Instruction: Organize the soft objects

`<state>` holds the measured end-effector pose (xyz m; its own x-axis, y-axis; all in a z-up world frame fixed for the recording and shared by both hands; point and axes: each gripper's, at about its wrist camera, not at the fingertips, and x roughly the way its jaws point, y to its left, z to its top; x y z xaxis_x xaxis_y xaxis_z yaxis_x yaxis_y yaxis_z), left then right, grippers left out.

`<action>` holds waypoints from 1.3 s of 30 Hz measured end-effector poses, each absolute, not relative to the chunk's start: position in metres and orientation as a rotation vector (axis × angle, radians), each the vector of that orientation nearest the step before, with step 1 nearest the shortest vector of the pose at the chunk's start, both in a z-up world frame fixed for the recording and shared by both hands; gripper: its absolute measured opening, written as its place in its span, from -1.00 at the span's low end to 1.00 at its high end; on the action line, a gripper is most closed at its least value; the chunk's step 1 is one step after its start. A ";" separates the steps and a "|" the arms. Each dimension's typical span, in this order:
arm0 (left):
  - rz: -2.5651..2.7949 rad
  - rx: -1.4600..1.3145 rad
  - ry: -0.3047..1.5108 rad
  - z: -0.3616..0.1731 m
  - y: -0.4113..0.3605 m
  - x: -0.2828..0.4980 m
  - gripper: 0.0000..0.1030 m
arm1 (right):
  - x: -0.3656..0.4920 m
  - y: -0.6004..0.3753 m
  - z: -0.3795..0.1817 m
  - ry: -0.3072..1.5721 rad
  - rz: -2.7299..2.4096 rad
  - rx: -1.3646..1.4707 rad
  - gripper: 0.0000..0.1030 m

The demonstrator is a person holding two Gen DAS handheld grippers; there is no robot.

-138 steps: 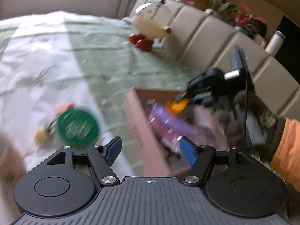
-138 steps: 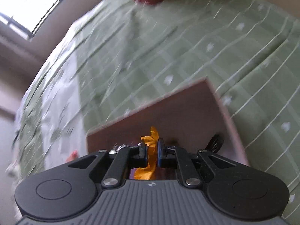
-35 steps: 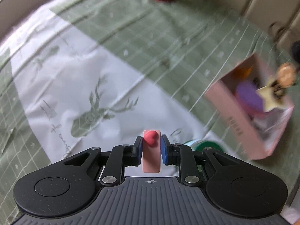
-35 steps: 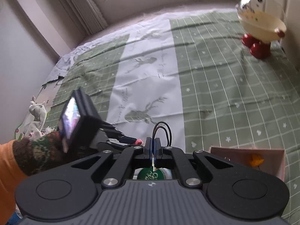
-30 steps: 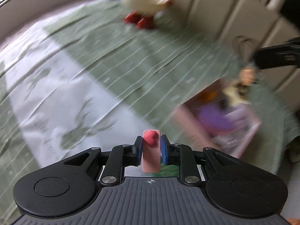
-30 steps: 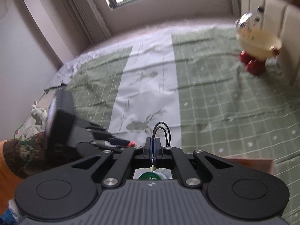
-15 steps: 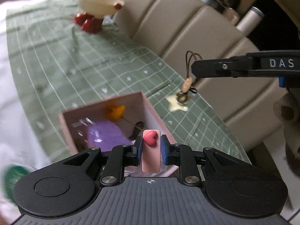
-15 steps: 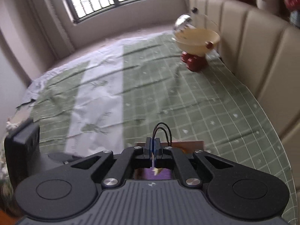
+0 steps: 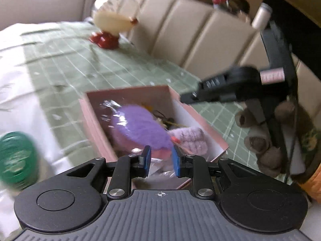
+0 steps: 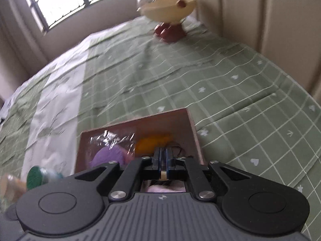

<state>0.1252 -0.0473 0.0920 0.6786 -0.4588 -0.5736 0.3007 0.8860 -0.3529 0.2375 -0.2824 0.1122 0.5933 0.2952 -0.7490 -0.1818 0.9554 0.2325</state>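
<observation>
Sorting almost complete: the pink box [image 9: 128, 92], near the headboard edge of the bed [image 9: 120, 70], is holding a purple plush [image 9: 138, 128], a lilac knit [image 9: 190, 138] and an orange toy [image 10: 152, 142]. The left tongs [image 9: 160, 157] are hovering parted and empty. The right tongs [image 10: 163, 160] are opening, seemingly pinching a pale charm [image 10: 163, 174] over the box. A green-lidded jar [image 9: 16, 156] is waiting outside.

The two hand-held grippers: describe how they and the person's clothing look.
The left hand-held gripper has black linkage arms with silver rivets, blue finger pads and a ribbed grey body bearing a small crosshair mark. The right hand-held gripper is built alike. The person's hand wears a brown fingerless knitted glove, with an orange sleeve.
</observation>
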 end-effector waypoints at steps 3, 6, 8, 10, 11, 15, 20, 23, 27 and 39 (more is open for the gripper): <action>-0.382 -0.225 0.687 0.102 -0.022 0.100 -0.51 | 0.216 -0.277 0.120 0.851 0.259 0.121 -0.73; -0.327 -0.094 0.725 0.104 0.000 0.072 -0.51 | 0.185 -0.260 0.134 0.812 0.277 0.092 -0.50; -0.267 -0.023 0.766 0.093 0.014 0.055 -0.51 | 0.157 -0.245 0.139 0.782 0.301 0.122 -0.12; -0.203 0.004 0.814 0.078 0.026 0.042 -0.51 | 0.124 -0.227 0.134 0.753 0.304 0.163 0.07; -0.166 0.008 0.833 0.070 0.032 0.038 -0.51 | 0.109 -0.215 0.130 0.746 0.307 0.171 0.07; -0.090 -0.022 0.851 0.042 0.047 0.026 -0.51 | 0.056 -0.162 0.094 0.746 0.300 0.077 0.14; -0.090 -0.003 0.730 0.021 0.041 0.009 -0.49 | 0.036 -0.138 0.040 0.800 0.303 -0.010 0.17; -0.093 -0.018 0.690 0.018 0.036 0.011 -0.48 | 0.025 -0.142 0.029 0.738 0.281 -0.020 0.27; -0.131 -0.055 0.677 0.014 0.031 0.022 -0.48 | 0.027 -0.143 0.023 0.742 0.202 -0.013 0.68; -0.147 -0.087 0.655 0.011 0.032 0.014 -0.49 | 0.018 -0.155 0.013 0.686 0.134 0.024 0.98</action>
<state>0.0144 0.0324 0.0110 0.7832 -0.1638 -0.5998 0.1090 0.9859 -0.1270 0.0180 -0.1545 0.0131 0.7653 0.1315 -0.6301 -0.1154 0.9911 0.0666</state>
